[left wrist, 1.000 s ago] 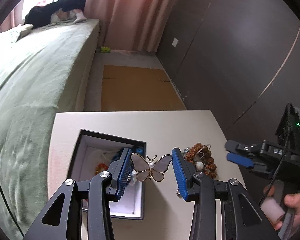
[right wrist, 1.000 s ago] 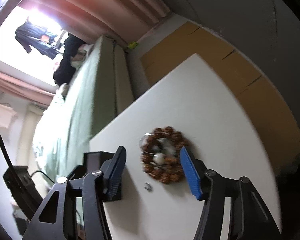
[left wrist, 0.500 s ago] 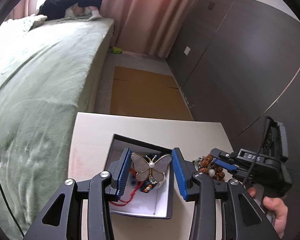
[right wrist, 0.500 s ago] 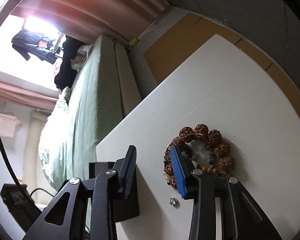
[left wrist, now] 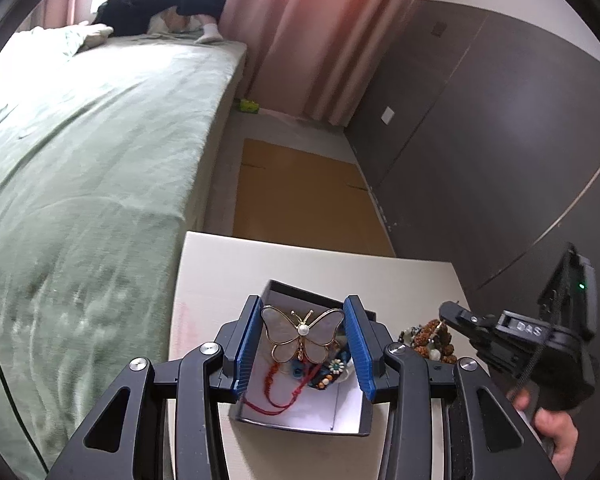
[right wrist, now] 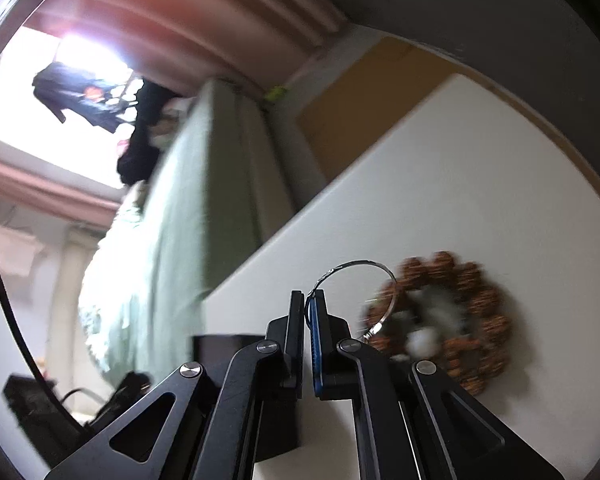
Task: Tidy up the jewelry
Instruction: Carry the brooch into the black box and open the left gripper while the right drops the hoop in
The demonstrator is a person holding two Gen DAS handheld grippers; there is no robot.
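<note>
My left gripper [left wrist: 302, 330] is shut on a butterfly brooch [left wrist: 302, 334] with pearly wings and holds it above an open black jewelry box [left wrist: 346, 416] that holds a red cord and beaded pieces. My right gripper [right wrist: 309, 300] is shut on a thin silver ring bangle [right wrist: 356, 268], lifted beside a brown bead bracelet [right wrist: 476, 320] lying on the white table [right wrist: 460, 184]. In the left wrist view the right gripper [left wrist: 448, 312] is over the bead pile [left wrist: 428, 338], right of the box.
A green bed [left wrist: 80, 160] runs along the table's left side. A flat cardboard sheet [left wrist: 300, 196] lies on the floor beyond the table. A dark wall [left wrist: 480, 140] stands at the right. The box corner [right wrist: 220, 344] shows left of my right gripper.
My left gripper has carried the brooch leftward to above the box. My right gripper has closed on the silver bangle and lifted it off the bead pile.
</note>
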